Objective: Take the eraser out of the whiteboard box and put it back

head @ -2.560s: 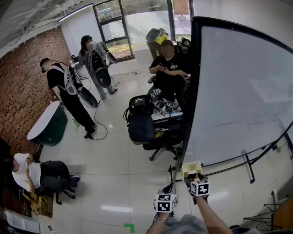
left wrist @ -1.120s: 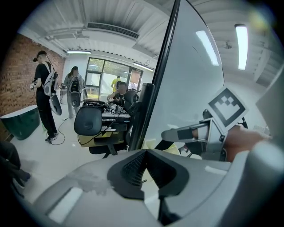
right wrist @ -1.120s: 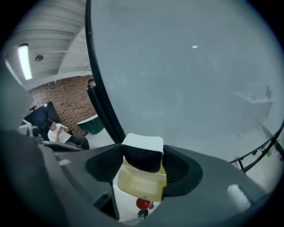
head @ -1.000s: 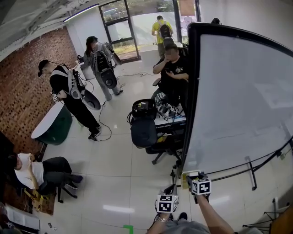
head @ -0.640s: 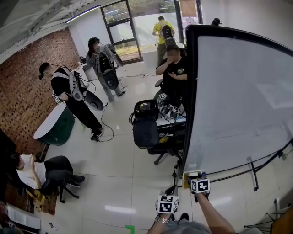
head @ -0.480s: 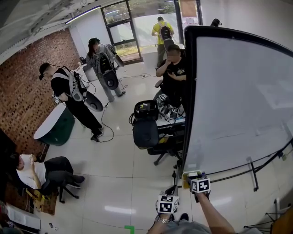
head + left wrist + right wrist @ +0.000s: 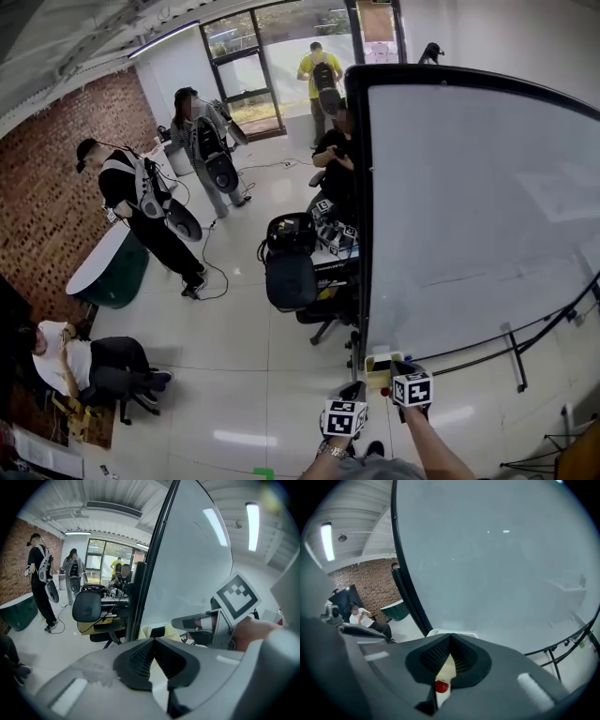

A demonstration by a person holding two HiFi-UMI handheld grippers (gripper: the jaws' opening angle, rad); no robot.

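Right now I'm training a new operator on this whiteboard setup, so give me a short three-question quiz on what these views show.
1. True or false: a black eraser sits in the pale yellow box.
2. The right gripper has its jaws: A) wide apart, B) together, C) clamped on a marker.
3. Fill in: in the head view, the box hangs at the whiteboard's lower ____ corner.
Key: 1 true; 2 B; 3 left.
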